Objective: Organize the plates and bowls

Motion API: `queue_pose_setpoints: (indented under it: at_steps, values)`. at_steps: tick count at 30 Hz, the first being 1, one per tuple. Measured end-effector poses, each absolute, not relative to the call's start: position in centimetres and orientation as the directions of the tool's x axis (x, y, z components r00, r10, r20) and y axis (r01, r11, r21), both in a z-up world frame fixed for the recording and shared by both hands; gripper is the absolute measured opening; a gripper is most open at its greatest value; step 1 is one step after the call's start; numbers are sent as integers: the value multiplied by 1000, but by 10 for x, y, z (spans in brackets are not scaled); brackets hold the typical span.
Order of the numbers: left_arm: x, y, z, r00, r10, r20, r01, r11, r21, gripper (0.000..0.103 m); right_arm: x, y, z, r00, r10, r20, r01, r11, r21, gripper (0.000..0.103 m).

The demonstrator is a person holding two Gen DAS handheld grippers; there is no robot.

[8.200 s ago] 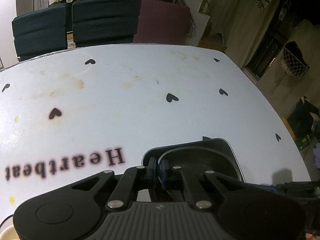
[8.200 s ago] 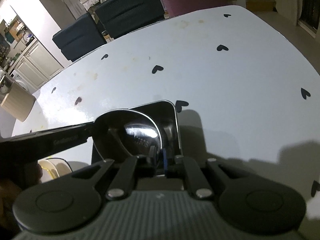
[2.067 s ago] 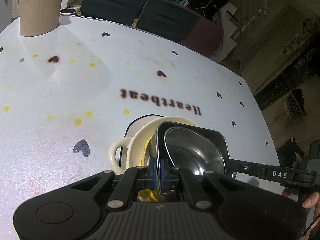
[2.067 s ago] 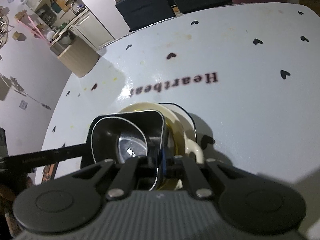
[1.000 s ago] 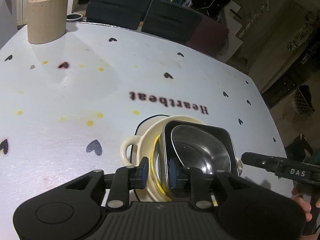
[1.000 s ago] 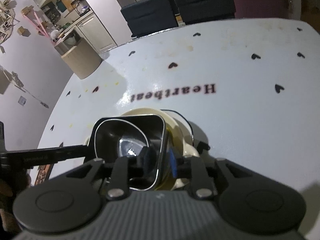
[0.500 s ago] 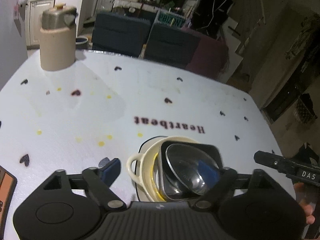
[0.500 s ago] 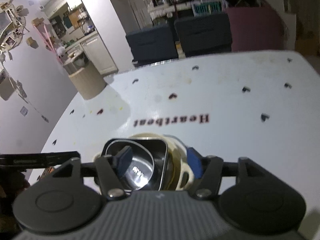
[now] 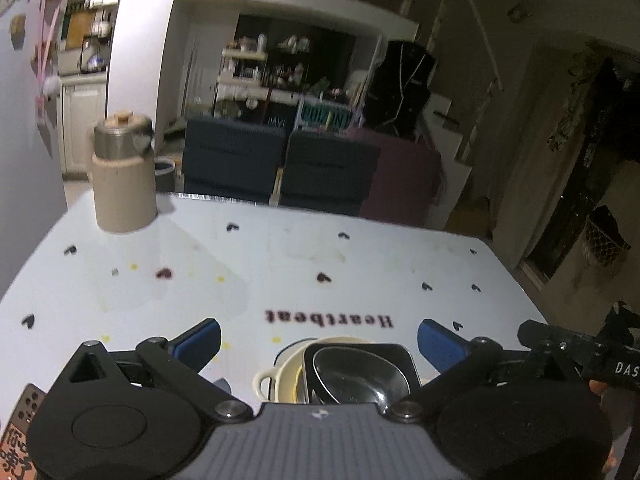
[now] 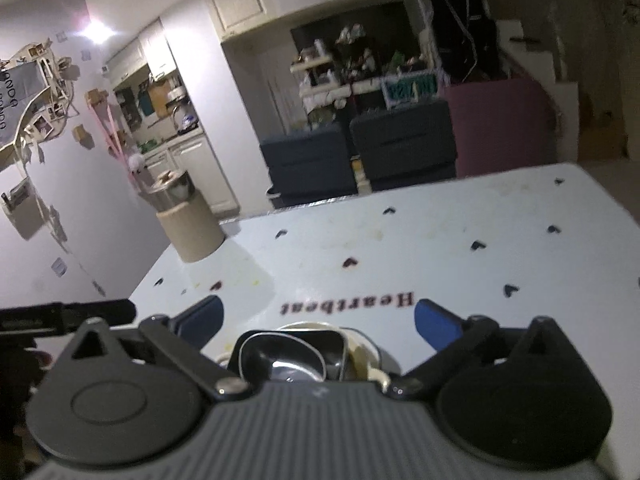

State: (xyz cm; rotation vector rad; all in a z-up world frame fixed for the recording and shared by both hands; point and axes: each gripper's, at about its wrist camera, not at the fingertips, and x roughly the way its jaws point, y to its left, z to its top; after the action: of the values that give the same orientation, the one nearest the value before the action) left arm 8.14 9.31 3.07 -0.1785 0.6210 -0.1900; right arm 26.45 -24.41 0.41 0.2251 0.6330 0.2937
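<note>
A square steel bowl (image 9: 356, 376) sits nested in a cream bowl (image 9: 280, 376) with a loop handle, on a plate whose dark rim just shows. My left gripper (image 9: 319, 340) hangs above and behind the stack; its jaws are opening wide, with nothing touching the blue pads (image 9: 200, 338). In the right wrist view the steel bowl (image 10: 288, 356) and cream bowl (image 10: 360, 354) lie low under my right gripper (image 10: 319, 320), whose jaws are also opening and hold nothing. Each view shows the other gripper's black finger at its edge: the right gripper (image 9: 580, 356) and the left gripper (image 10: 68, 314).
The white table (image 9: 280, 264) carries heart prints and the word "Heartbeat" (image 9: 328, 318). A beige canister (image 9: 124, 184) with a steel lid stands at its far left corner. Dark chairs (image 9: 232, 168) line the far edge. A reddish printed item (image 9: 20, 436) pokes in at lower left.
Both grippers let go of the steel bowl's rim, opened wide, then rose and tilted up. The bowl stack stays where it was set.
</note>
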Motion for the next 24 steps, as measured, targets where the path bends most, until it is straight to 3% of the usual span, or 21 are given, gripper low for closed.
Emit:
queue_pose_setpoints:
  at_steps: [7, 24]
  values:
    - [52, 87, 23, 857, -144, -495, 89, 987, -133, 103, 242, -251, 2, 821, 287, -493, -176, 950, 259, 103]
    - [-7, 80, -7, 885, -76, -459, 89, 996, 5, 103, 183, -232, -27, 875, 192, -444, -157, 981, 114, 103]
